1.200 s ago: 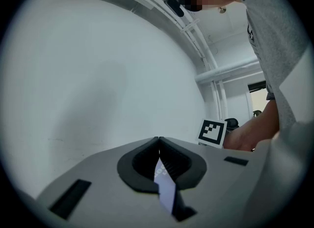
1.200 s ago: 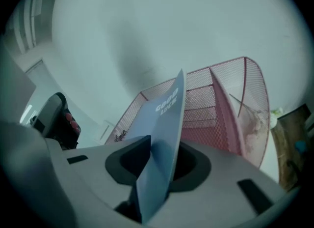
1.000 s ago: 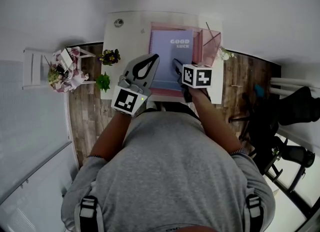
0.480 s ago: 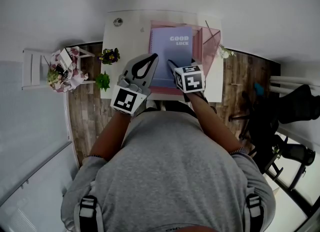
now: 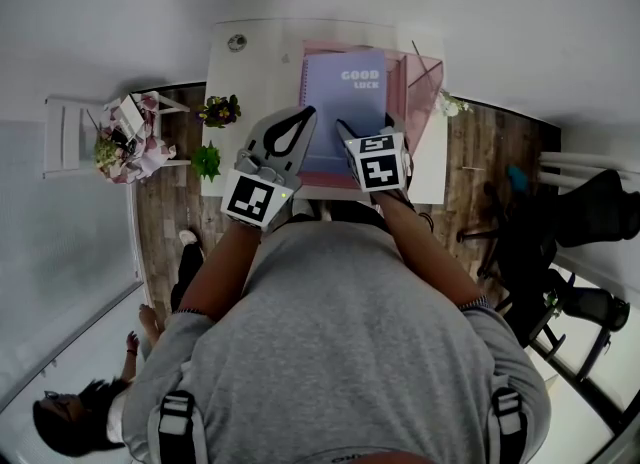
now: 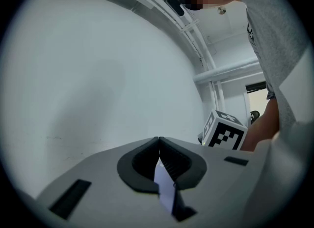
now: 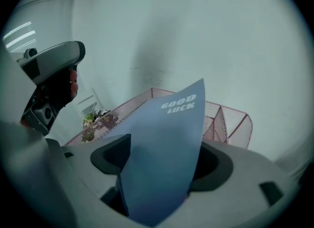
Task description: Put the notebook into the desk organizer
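A lavender notebook (image 5: pixel 345 102) printed GOOD LUCK lies tilted in the pink wire-mesh desk organizer (image 5: pixel 418 82) on the white desk (image 5: pixel 245 72). My left gripper (image 5: pixel 303 117) is at the notebook's left edge; in the left gripper view its jaws (image 6: pixel 158 143) are shut, with a thin lavender edge of the notebook (image 6: pixel 164 183) between them. My right gripper (image 5: pixel 350 137) is at the notebook's near edge. Its jaws have just been opening. In the right gripper view it (image 7: pixel 162 158) stands wide open, and the notebook (image 7: pixel 167 143) sits loosely between the jaws with gaps on both sides, the organizer (image 7: pixel 225 119) behind it.
A round grommet (image 5: pixel 237 44) is in the desk's far left corner. Two small potted plants (image 5: pixel 220 112) and a white stand with flowers (image 5: pixel 125 142) stand left of the desk. A black chair (image 5: pixel 590 212) is at the right. A person (image 5: pixel 70 422) is at the lower left.
The right gripper rolled at the notebook's near edge and its jaws spread apart. The notebook shifted slightly farther into the organizer. A person has come into view at the lower left.
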{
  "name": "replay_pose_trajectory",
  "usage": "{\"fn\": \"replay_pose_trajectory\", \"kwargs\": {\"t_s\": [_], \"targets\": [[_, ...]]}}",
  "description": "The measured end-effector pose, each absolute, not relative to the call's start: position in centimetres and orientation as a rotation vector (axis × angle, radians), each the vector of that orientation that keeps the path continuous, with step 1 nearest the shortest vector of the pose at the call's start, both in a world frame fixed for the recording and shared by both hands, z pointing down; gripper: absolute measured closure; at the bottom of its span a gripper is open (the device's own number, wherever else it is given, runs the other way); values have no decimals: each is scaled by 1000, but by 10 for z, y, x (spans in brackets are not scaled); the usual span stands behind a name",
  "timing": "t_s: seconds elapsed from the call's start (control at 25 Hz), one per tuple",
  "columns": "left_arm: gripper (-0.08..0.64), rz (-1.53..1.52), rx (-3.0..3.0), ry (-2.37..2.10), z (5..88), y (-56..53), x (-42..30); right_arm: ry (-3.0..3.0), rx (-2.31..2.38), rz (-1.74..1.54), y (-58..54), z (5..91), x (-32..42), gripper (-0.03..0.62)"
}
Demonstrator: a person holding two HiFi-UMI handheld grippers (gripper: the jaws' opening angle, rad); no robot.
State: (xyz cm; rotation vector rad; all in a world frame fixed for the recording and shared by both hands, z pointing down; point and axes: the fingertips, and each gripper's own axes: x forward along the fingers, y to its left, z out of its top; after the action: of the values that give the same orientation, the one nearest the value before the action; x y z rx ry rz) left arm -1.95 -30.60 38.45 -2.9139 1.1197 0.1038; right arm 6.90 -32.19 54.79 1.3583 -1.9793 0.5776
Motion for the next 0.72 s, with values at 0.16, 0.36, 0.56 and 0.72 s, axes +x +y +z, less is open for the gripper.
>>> {"fn": "replay_pose_trajectory", "kwargs": {"t_s": [0.16, 0.36, 0.56, 0.72], "targets": [[540, 100, -2916, 1116, 384, -306, -18, -1969, 1425, 553, -327, 541, 81, 190], [540, 97, -2910, 1111, 383, -306, -17, -1999, 1469, 529, -331, 525, 89, 187], [540, 91, -2908, 1115, 382, -305, -16, -2107, 1522, 479, -335, 493, 90, 204], [540, 90, -2898, 1121, 380, -305, -16, -2241, 1536, 376, -334, 456, 89, 277]]}}
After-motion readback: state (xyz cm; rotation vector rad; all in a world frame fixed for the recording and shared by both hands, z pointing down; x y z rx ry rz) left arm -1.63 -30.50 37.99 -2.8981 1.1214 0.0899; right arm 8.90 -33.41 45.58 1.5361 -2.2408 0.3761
